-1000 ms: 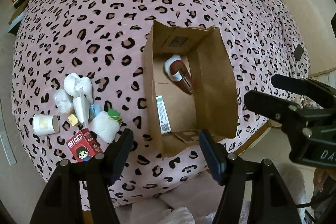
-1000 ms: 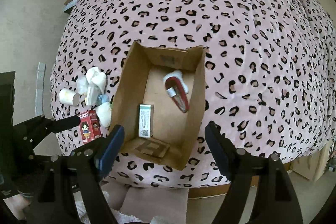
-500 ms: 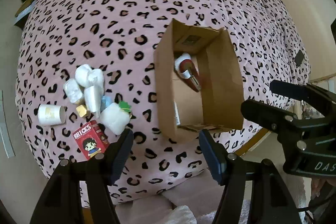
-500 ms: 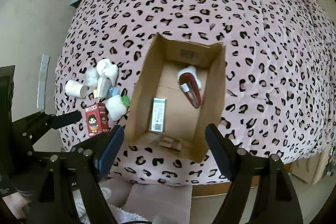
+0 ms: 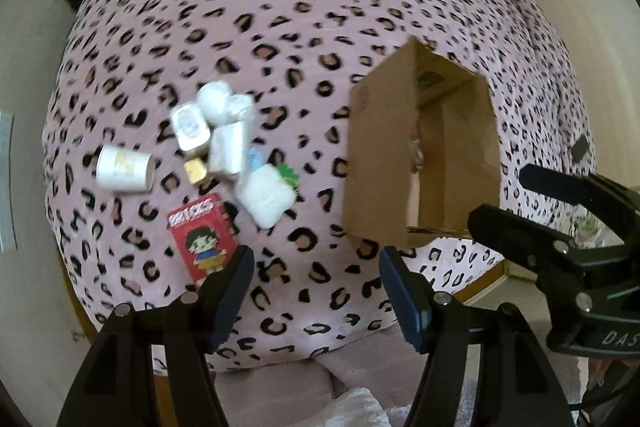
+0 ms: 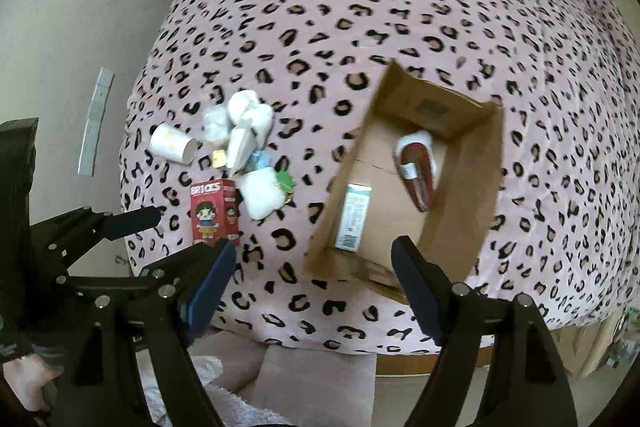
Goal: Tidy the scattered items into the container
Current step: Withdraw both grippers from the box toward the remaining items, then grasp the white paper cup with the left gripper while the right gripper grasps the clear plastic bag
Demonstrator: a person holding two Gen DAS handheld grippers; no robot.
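- The bed, under its pink leopard-print cover, is soft and domed, so I judge anything nudged on it may roll or slide toward the near edge and drop to the floor.
- The cardboard box stands open-topped on the bed, right of the pile; a green-and-white carton and a red-and-white item already lie inside. Its walls look light, so a careless drop or a knock from a tool could tip or shift it.
- The scattered items sit in a tight cluster left of the box, well apart from it. The red BRICKS box is nearest the left tool; a white cushiony packet touches a green-trimmed piece, so grabbing one may drag its neighbours.
- The white paper cup lies on its side at the pile's left; being round, it could roll off if bumped.
- The small gold piece is wedged among white wrappers and would be easy to miss or fumble.
- The left tool hangs above the bed's near edge, jaws parted about halfway, holding and touching nothing.
- The right tool is released wider, empty, near the box's front corner.
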